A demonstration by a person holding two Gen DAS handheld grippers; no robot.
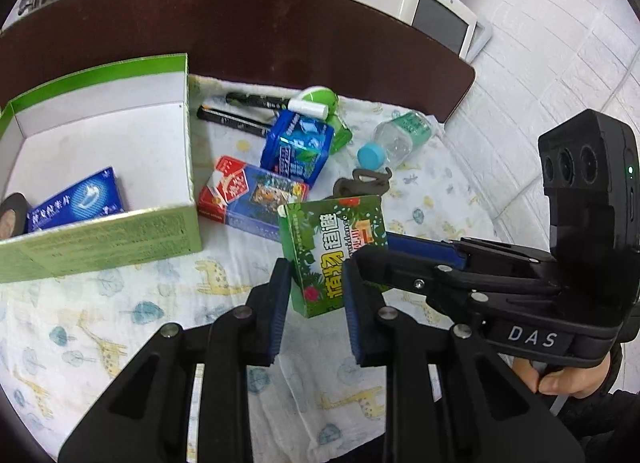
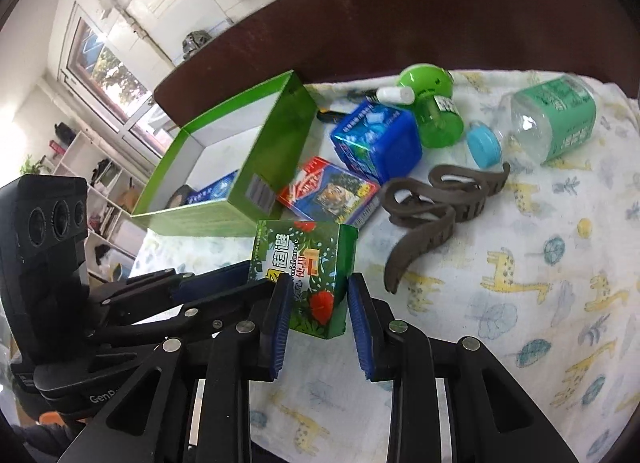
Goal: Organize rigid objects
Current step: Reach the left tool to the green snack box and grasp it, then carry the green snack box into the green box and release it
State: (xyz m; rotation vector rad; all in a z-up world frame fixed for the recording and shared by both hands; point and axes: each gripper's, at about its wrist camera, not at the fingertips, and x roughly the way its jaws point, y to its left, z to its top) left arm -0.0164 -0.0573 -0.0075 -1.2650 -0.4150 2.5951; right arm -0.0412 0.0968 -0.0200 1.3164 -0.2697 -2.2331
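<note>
the green carton (image 1: 334,251) stood on end between both pairs of my jaws at once, straight ahead of each, its long axis running up and away from me. my left gripper (image 1: 316,303) had its blue pads spread on either side of the carton's lower end; whether they touched the card i could not tell. my right gripper (image 2: 316,305) bracketed the carton's near corner the same way, jaws apart, and its contact was equally unclear. i judged neither hand nearer, since both sat at the carton.

the open green tray (image 1: 100,239) lay to the left of the carton in the left wrist view, well within a short swing, so the coming move turned on carrying the carton leftward and over the tray's near wall.

counted, there were:
- one blue packet (image 1: 76,203) already inside the tray
- one red and blue card box (image 1: 252,195)
- one blue gum box (image 1: 298,147)
- one green vaporizer (image 2: 434,107)
- one clear bottle (image 2: 548,123)
- two black pens (image 1: 236,119)
- two brown hair claws (image 2: 432,203)

all loose pieces lay on the giraffe-print cloth (image 2: 520,303).
</note>
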